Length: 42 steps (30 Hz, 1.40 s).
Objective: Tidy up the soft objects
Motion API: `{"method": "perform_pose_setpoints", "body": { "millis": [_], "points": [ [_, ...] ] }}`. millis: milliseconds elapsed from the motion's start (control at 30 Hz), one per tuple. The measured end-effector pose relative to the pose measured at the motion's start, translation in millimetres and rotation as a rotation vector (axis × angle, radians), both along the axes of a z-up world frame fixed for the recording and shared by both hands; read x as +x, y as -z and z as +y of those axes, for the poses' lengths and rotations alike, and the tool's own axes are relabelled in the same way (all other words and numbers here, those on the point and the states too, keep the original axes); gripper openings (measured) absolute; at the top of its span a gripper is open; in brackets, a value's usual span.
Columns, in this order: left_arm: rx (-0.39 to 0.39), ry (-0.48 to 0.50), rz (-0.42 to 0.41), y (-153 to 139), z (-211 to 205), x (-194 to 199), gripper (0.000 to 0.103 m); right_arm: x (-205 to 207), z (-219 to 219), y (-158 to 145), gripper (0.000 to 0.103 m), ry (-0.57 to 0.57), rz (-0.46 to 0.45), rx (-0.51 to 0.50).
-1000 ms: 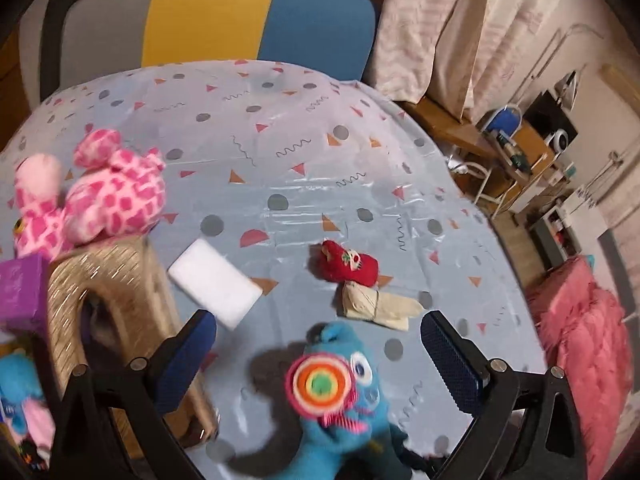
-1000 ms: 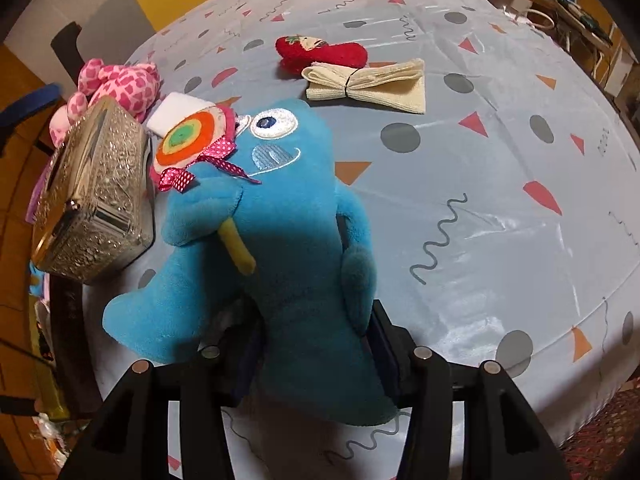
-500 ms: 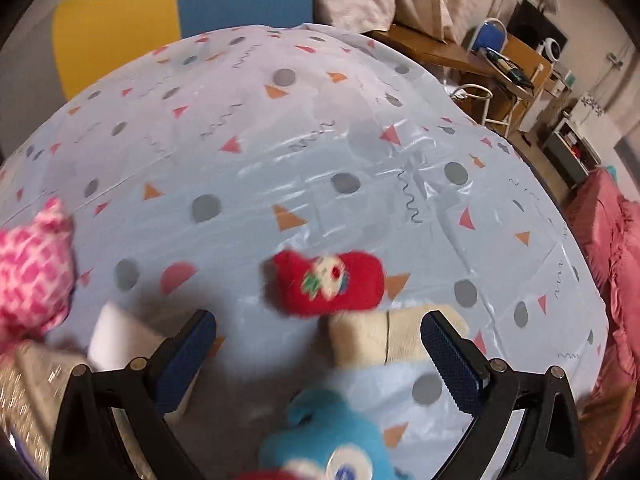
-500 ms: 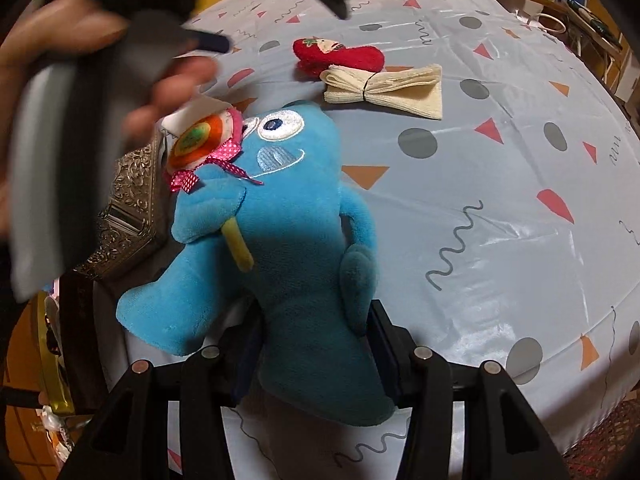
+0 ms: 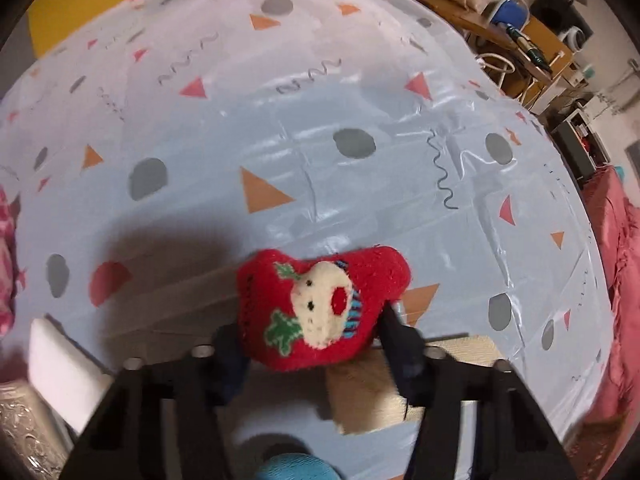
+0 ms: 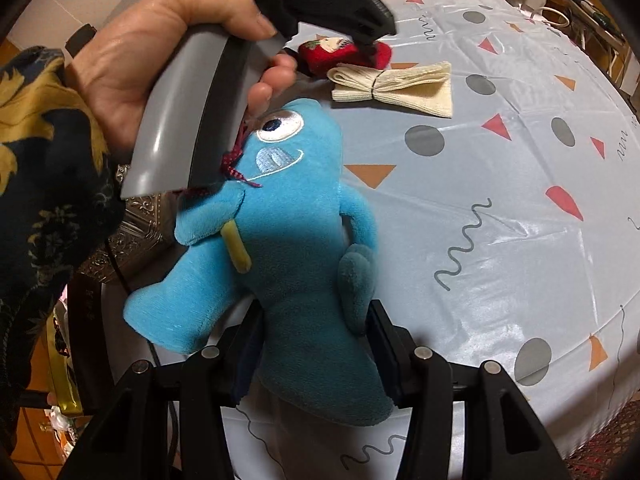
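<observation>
A small red plush (image 5: 320, 312) with a cream embroidered face lies on the patterned tablecloth (image 5: 304, 128). My left gripper (image 5: 310, 332) is closing on it, and both fingers press into its sides. The right wrist view shows a hand (image 6: 160, 40) holding that gripper over the red plush (image 6: 332, 54). A blue plush monster (image 6: 296, 240) lies on its back, and my right gripper (image 6: 316, 332) is shut on its lower body. A tied cream cloth bundle (image 6: 392, 84) lies right beside the red plush.
A white foam block (image 5: 60, 364) and an ornate silver box (image 6: 136, 232) sit to the left, with a pink spotted plush (image 5: 6, 248) at the left edge. Furniture and a red cover (image 5: 616, 280) stand beyond the table's right rim.
My left gripper came down and forward over the table onto the red plush, and its jaws went from wide open to pinching the toy. The right gripper and blue plush stayed put.
</observation>
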<state>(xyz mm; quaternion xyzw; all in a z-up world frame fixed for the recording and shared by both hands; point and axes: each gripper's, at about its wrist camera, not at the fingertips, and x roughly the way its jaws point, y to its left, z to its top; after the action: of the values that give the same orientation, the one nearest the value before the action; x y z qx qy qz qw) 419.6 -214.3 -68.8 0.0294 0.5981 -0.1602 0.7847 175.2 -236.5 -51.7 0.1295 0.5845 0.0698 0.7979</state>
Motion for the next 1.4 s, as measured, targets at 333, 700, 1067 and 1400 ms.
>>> {"method": "perform_pose_setpoints", "body": {
  "millis": [333,700,1067,1400],
  "points": [
    [-0.07,0.002,-0.218,-64,40,-51,0.039,-4,7,-1,0.052,-0.007,-0.016,-0.037],
    [-0.124,0.001,-0.422,-137,97,-173,0.04,-5,20,1,0.052,-0.004,-0.025,-0.086],
    [-0.109,-0.113,-0.515,-139,172,-278,0.041,-1,11,2,0.055,0.016,-0.015,-0.079],
    [-0.053,-0.173,-0.539,-113,204,-341,0.041,-1,14,-2,0.065,0.02,-0.052,-0.12]
  ]
}}
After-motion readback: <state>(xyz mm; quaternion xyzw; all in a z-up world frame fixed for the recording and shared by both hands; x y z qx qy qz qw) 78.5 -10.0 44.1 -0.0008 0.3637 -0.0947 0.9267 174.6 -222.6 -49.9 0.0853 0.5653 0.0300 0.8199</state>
